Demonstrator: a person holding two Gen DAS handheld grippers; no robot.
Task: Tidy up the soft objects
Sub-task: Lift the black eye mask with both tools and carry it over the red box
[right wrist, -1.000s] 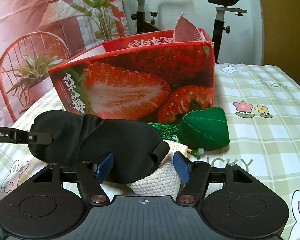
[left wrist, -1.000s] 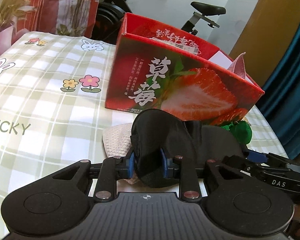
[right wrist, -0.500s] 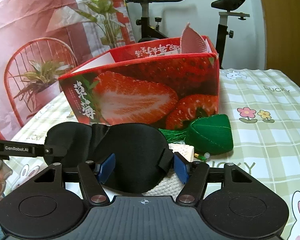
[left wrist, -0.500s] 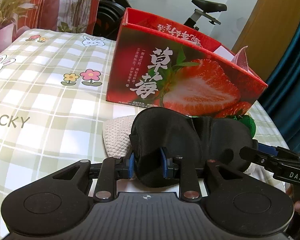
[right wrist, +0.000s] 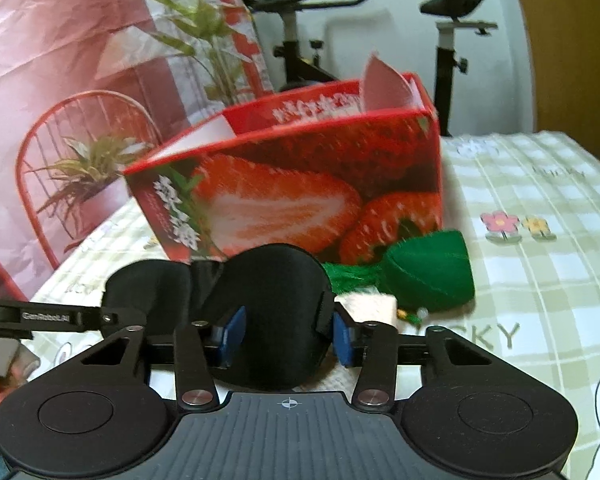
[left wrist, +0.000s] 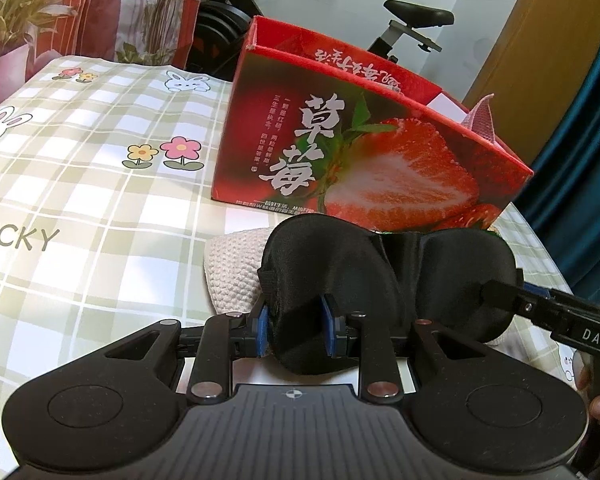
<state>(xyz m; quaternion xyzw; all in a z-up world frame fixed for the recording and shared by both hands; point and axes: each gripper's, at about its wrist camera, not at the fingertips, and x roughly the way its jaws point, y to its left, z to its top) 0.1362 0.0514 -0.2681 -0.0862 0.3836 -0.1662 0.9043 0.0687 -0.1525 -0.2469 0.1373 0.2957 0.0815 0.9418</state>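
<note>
— Where was the black satin sleep mask [left wrist: 384, 276]?

— Held off the checked tablecloth [left wrist: 100, 184] between both tools, in front of the red strawberry-printed cardboard box [left wrist: 364, 160]. The left gripper [left wrist: 294, 330] was clamped on one eye cup.

— And the right gripper [right wrist: 288, 334]?

— Its blue pads [right wrist: 231, 336] sat against the other cup, pinching it. A cream knitted pouch [left wrist: 232, 268] lay beneath, and a green felt dumpling-shaped pouch [right wrist: 428, 276] sat beside the box.

Satiny black eye mask [left wrist: 384, 280], knitted cream cloth [left wrist: 234, 266] (coarse), glossy cardboard box [left wrist: 364, 152].
</note>
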